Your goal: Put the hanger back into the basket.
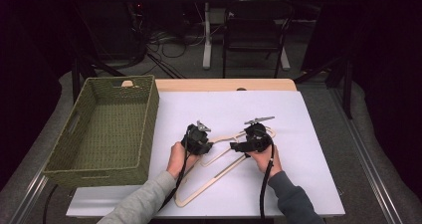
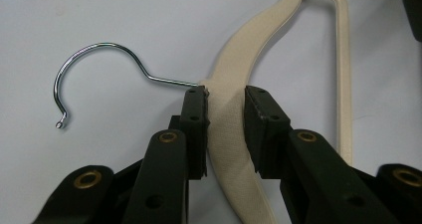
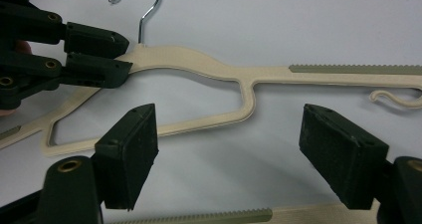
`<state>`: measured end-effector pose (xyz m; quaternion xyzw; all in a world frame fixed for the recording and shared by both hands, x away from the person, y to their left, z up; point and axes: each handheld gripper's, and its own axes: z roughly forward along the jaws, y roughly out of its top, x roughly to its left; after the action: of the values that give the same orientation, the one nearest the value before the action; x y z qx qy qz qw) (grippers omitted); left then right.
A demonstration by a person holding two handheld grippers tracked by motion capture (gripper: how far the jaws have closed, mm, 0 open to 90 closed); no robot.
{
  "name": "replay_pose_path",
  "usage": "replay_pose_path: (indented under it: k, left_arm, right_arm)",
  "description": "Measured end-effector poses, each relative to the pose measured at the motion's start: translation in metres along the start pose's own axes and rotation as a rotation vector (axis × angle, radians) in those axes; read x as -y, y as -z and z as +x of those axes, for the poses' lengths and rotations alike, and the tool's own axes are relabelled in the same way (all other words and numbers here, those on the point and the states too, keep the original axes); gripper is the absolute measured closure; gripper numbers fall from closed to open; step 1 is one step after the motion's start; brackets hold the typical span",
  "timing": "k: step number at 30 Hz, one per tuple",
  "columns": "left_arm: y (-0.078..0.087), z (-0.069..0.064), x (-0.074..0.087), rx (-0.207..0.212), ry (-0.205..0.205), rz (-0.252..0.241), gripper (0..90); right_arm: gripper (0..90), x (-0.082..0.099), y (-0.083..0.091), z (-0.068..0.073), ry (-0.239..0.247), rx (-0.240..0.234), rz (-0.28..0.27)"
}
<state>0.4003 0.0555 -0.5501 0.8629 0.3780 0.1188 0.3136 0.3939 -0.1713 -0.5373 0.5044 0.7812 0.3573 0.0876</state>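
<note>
At tabletop (image 1: 308, 184) centre, hanger (image 2: 229, 149) lies flat on the white sheet, basket (image 1: 107, 129) well apart at 9 o'clock. Left claw (image 2: 225, 129) pinches hanger's neck, just beside the wire hook (image 2: 89, 59). Right claw (image 3: 244, 154) spread wide over the hanger's arm at 3 o'clock, holding nothing. A second hanger (image 3: 298, 211) lies beneath. Risk: one-sided pinch near the hook lets hanger pivot or slip on lifting; hook may snag the basket.

Basket (image 1: 104, 129) left of hanger (image 1: 219, 171) on table (image 1: 298, 134)
</note>
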Motion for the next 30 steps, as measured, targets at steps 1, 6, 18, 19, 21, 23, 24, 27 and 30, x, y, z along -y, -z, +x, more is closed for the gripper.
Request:
replay_pose_path:
  k: [1,6,18,19,21,23,24,27,30]
  left_arm:
    - [0.002,0.000,0.000,0.000,-0.002,-0.005,72.2]
    - [0.013,-0.005,-0.003,-0.010,-0.024,-0.040,72.4]
    - [0.032,-0.018,-0.009,-0.077,-0.111,-0.086,72.8]
    - [0.033,-0.019,-0.010,-0.081,-0.117,-0.087,72.8]
    - [0.034,-0.021,-0.011,-0.077,-0.125,-0.087,72.9]
    - [0.033,-0.023,-0.012,-0.073,-0.133,-0.081,72.8]
    - [0.033,-0.024,-0.012,-0.069,-0.132,-0.083,72.9]
    - [0.034,-0.025,-0.012,-0.070,-0.140,-0.090,72.9]
    - [0.038,-0.025,-0.011,-0.079,-0.135,-0.109,72.6]
  right_arm:
    - [22.8,0.000,0.000,0.000,-0.003,0.000,0.002]
    - [22.8,0.000,-0.001,-0.002,-0.003,-0.001,-0.002]
    - [22.7,-0.001,-0.011,0.003,-0.033,-0.013,-0.004]
    - [22.8,-0.002,-0.012,0.002,-0.040,-0.019,-0.003]
    - [26.0,-0.002,-0.014,0.002,-0.063,-0.026,-0.012]
    - [29.1,-0.003,-0.017,0.002,-0.071,-0.008,-0.013]
    - [31.3,-0.002,-0.018,0.001,-0.077,-0.014,-0.014]
    - [46.4,-0.002,-0.021,0.000,-0.110,-0.024,-0.033]
    - [64.7,-0.001,-0.019,-0.001,-0.124,-0.035,-0.067]
